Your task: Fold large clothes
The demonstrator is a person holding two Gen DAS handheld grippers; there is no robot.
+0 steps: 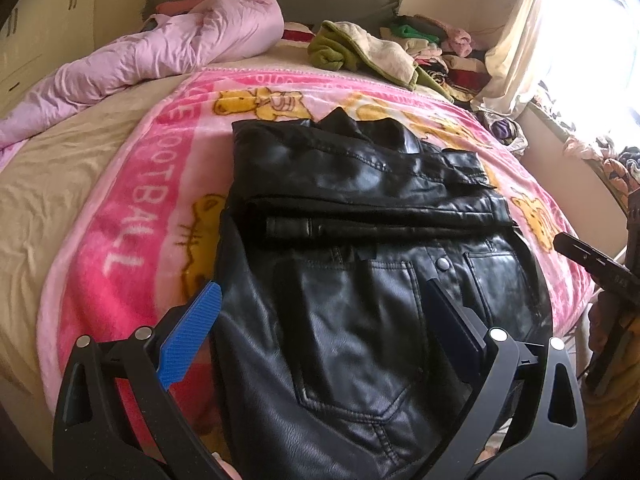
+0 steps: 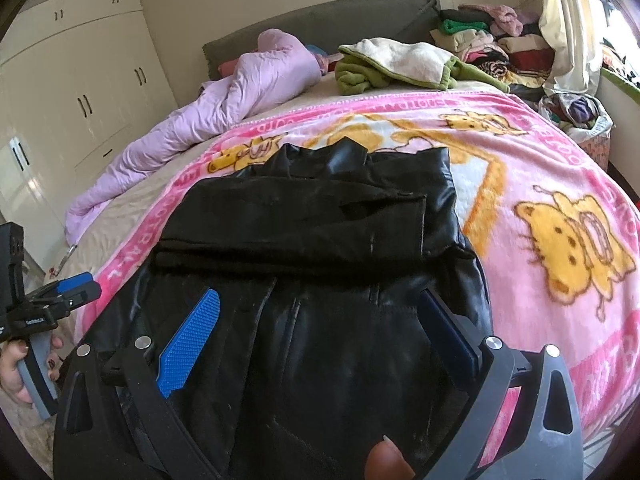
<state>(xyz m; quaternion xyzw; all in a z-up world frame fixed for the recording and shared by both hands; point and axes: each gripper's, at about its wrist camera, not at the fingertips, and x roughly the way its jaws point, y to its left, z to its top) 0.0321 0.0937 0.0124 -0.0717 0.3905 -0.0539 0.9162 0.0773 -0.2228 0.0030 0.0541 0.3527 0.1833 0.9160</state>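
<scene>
A black leather jacket lies on a pink cartoon blanket, its sleeves folded across the chest. My left gripper hovers open over the jacket's lower half, its blue pads wide apart and nothing between them. In the right wrist view the same jacket fills the middle, and my right gripper is open above its near hem, also empty. The left gripper shows at the left edge there, held by a hand. The right gripper's black body pokes in at the right of the left wrist view.
A lilac duvet is bunched at the bed's far left. A green and cream garment and a stack of folded clothes sit near the headboard. White wardrobes stand left, and a curtained window right.
</scene>
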